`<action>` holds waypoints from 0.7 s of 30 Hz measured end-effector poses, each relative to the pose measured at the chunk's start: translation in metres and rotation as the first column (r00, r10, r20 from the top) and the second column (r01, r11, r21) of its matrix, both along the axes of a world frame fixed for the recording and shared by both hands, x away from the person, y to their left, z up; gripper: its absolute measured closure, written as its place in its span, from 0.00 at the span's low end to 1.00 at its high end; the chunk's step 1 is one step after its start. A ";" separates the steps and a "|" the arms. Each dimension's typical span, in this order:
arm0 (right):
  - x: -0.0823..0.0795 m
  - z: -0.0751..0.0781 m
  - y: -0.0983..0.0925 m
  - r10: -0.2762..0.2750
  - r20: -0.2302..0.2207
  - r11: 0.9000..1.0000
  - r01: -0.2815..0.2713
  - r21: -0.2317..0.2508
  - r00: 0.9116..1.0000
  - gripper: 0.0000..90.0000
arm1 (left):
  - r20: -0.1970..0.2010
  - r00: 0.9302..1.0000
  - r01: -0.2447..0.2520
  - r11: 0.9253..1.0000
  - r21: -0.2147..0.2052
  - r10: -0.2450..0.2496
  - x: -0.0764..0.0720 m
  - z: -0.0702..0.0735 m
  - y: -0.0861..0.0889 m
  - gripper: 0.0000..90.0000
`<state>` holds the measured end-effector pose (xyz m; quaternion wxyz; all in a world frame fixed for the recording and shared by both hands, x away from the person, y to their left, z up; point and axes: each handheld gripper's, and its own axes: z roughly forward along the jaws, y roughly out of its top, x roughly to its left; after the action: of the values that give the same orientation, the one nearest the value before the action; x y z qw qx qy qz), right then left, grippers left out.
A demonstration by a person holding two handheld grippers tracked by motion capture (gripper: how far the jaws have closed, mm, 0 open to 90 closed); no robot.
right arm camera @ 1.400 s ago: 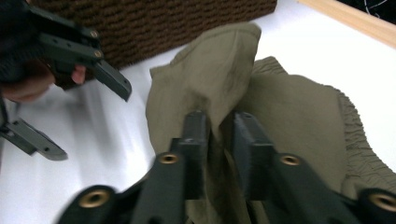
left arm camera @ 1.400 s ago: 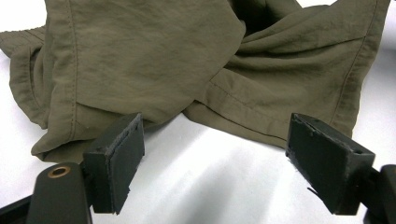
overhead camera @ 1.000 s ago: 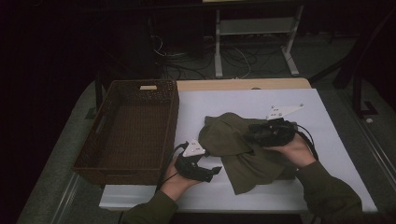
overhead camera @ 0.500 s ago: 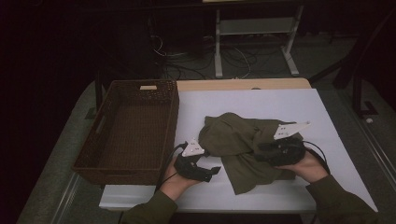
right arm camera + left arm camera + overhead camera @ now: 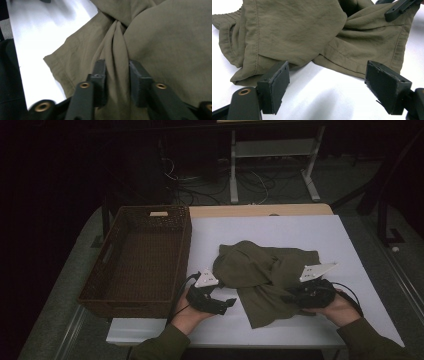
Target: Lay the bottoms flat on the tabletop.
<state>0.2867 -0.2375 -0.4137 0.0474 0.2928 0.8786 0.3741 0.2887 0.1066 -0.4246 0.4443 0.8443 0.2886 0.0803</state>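
An olive-green garment [image 5: 267,275] lies crumpled on the white table [image 5: 300,232], toward the middle and the near edge, with a brown wicker basket [image 5: 142,265] standing well apart to its left.

The right hand-held gripper [image 5: 295,296] lies low at the garment's right near part, held by the person's right hand [image 5: 335,307]. In the right gripper view its jaws have just been closing, and a gathered ridge of the cloth [image 5: 116,60] stands between them. The two pads [image 5: 100,72] sit narrow on either side of that fold, pressing against it, so the gripper pinches the garment. The fabric bunches and twists just beyond the jaws.

The left hand-held gripper [image 5: 227,302] rests on the table just beside the garment's left near edge, held by the left hand [image 5: 192,312]. In the left gripper view its jaws stand wide apart, with bare white table between the pads [image 5: 278,83]. The hem of the garment [image 5: 317,35] lies just ahead of the jaws and does not touch them; nothing is held. At the top right of that view the tip of the right hand-held gripper [image 5: 400,7] shows over the cloth.
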 end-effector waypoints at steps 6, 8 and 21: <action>-0.006 0.001 -0.005 0.016 0.011 1.000 -0.016 -0.022 1.000 0.95 | -0.003 1.000 0.003 1.000 0.006 -0.003 0.000 -0.001 -0.001 0.23; -0.007 0.002 -0.007 0.018 0.014 0.999 -0.018 -0.026 1.000 0.95 | -0.003 1.000 0.003 1.000 0.006 -0.003 0.000 -0.001 -0.001 0.23; -0.002 0.009 -0.049 -0.103 0.071 0.994 0.106 -0.040 0.992 0.95 | -0.001 1.000 0.005 1.000 -0.001 -0.005 -0.001 0.001 -0.001 0.24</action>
<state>0.2844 -0.2861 -0.4045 0.1036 0.3240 0.8680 0.3619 0.2879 0.1056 -0.4240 0.4447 0.8448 0.2868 0.0789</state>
